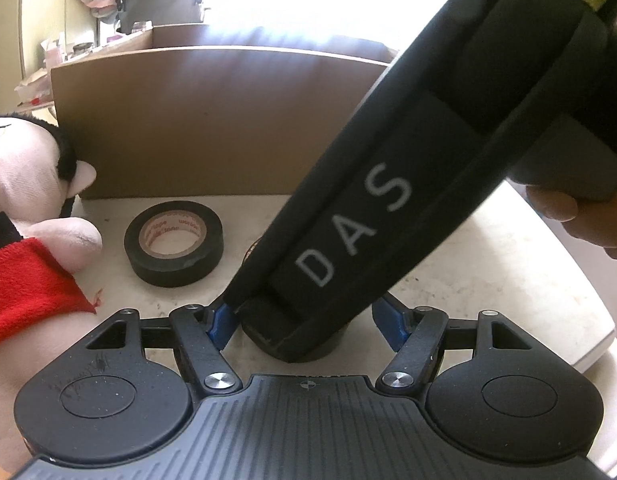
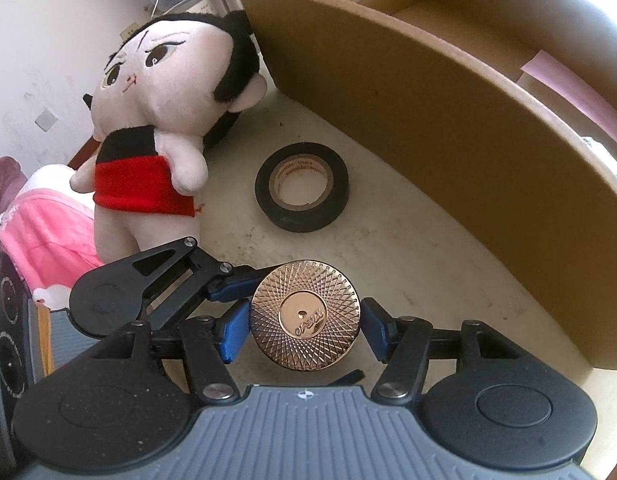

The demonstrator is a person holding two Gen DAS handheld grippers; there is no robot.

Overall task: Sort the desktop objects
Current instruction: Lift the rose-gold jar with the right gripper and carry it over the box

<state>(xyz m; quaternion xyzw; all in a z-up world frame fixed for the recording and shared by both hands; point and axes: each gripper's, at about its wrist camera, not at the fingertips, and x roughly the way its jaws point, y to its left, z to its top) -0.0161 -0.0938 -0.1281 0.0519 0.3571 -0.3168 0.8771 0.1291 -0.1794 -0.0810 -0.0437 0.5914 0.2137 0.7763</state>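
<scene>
A round jar with a gold patterned lid (image 2: 305,315) stands on the white table. In the right wrist view my right gripper (image 2: 304,330) straddles it, blue pads on either side, the left pad touching and a small gap at the right. In the left wrist view my left gripper (image 1: 308,322) stands around the same dark jar (image 1: 304,340), pads apart, with the right gripper's black body (image 1: 388,200) lying across it. A black tape roll (image 2: 302,188) (image 1: 173,238) lies beyond. A plush doll (image 2: 156,120) (image 1: 28,220) stands to the left.
A large open cardboard box (image 2: 448,112) (image 1: 212,120) stands behind and to the right of the tape. Pink fabric (image 2: 48,232) lies past the table's left edge. A hand (image 1: 580,216) holds the right gripper.
</scene>
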